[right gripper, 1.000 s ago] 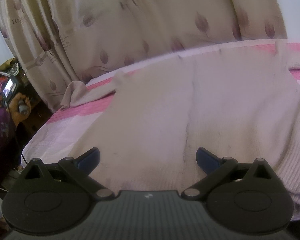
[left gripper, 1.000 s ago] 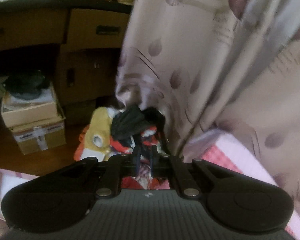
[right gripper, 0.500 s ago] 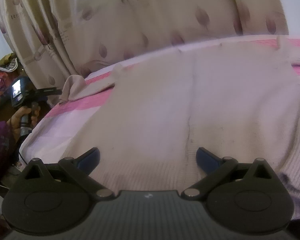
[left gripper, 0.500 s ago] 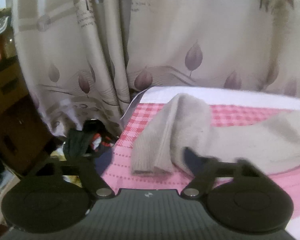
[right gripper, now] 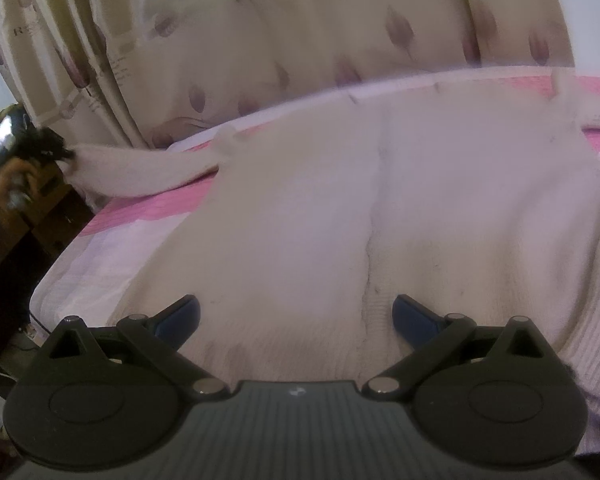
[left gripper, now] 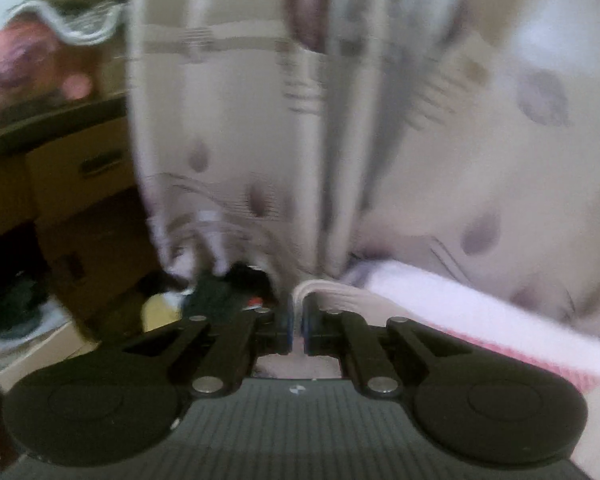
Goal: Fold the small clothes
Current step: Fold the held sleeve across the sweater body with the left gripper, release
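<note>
The fold has barely begun: the cream sweater [right gripper: 380,208] lies spread flat on the pink checked bed [right gripper: 140,216], and only its sleeve [right gripper: 140,168] is drawn out toward the bed's edge, its cuff pinched between the closed fingers of the left gripper [left gripper: 297,320] (the left view is blurred, so how deep the bite goes is hard to tell). The right gripper [right gripper: 296,316] hovers spread wide over the hem, gripping nothing. The leaf-print curtain [left gripper: 340,140] crowds the bedside, with a clothes pile [left gripper: 220,296] and wooden drawers [left gripper: 80,184] beyond.
</note>
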